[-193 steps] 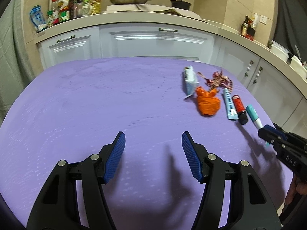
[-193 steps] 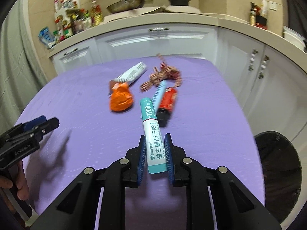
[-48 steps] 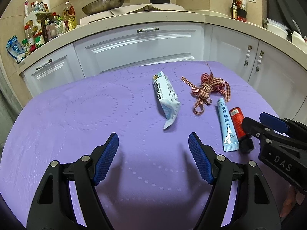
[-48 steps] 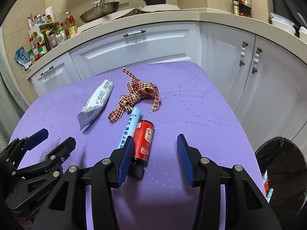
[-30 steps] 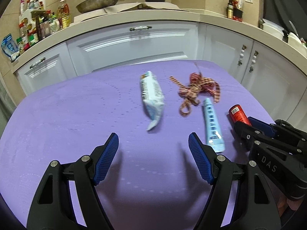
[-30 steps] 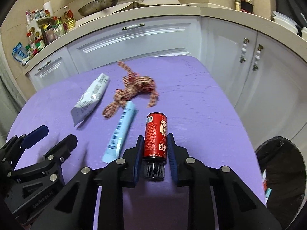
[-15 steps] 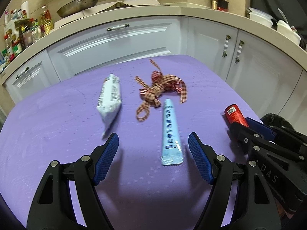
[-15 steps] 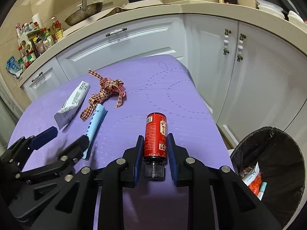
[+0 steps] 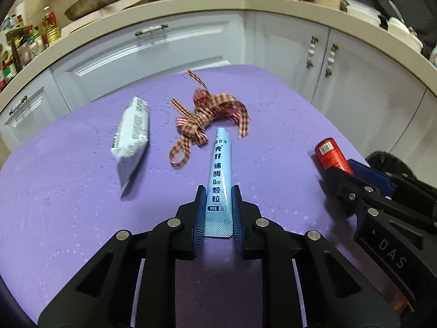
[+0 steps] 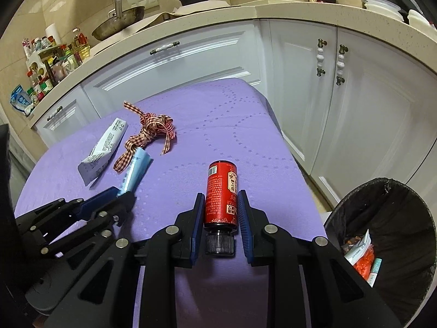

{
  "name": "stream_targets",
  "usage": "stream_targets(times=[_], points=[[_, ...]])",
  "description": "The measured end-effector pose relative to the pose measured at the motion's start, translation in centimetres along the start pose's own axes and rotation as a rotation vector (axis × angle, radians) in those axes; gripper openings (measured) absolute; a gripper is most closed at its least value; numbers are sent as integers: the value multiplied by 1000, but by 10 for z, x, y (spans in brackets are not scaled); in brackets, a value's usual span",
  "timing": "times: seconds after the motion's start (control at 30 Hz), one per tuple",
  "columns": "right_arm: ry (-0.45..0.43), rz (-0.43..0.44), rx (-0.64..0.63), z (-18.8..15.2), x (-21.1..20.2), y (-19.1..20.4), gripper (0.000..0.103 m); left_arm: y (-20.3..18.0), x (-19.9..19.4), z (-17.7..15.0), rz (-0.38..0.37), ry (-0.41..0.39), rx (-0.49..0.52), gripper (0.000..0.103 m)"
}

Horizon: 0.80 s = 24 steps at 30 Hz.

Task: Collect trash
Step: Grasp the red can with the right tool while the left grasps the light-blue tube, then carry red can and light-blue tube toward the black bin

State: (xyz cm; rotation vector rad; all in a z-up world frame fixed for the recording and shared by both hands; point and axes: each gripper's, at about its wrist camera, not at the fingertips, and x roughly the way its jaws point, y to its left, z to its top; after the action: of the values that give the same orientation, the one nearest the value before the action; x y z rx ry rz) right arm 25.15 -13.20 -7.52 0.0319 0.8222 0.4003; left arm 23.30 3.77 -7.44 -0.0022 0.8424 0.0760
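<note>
My left gripper (image 9: pixel 217 191) is shut on the near end of a light blue sachet (image 9: pixel 220 172) that lies on the purple table (image 9: pixel 68 191). A white packet (image 9: pixel 133 128) and a red checked ribbon (image 9: pixel 210 114) lie beyond it. My right gripper (image 10: pixel 220 196) is shut on a red bottle (image 10: pixel 221 194) with a black cap, held near the table's right edge. The bottle also shows in the left wrist view (image 9: pixel 331 157). The left gripper (image 10: pixel 120 195) with the sachet (image 10: pixel 135 168) shows in the right wrist view.
A black-lined trash bin (image 10: pixel 382 235) stands on the floor right of the table and holds an orange item and wrappers. White cabinets (image 10: pixel 300 87) and a counter with a pan (image 10: pixel 117 22) and bottles run behind the table.
My left gripper has closed on the blue sachet. My right gripper, holding the red bottle, has swung right, so more of the bin shows.
</note>
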Motion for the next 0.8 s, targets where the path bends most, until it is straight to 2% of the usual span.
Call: stream_targets(times=[0.4, 0.57, 0.8], points=[[-39, -18, -9, -4, -18, 0, 25, 15, -27, -10, 22, -77, -47, 17], [-72, -24, -13, -6, -35, -2, 25, 19, -52, -15, 33, -138, -62, 17], [-130, -43, -7, -8, -65, -16, 25, 10, -79, -18, 9, -193, -56, 17]])
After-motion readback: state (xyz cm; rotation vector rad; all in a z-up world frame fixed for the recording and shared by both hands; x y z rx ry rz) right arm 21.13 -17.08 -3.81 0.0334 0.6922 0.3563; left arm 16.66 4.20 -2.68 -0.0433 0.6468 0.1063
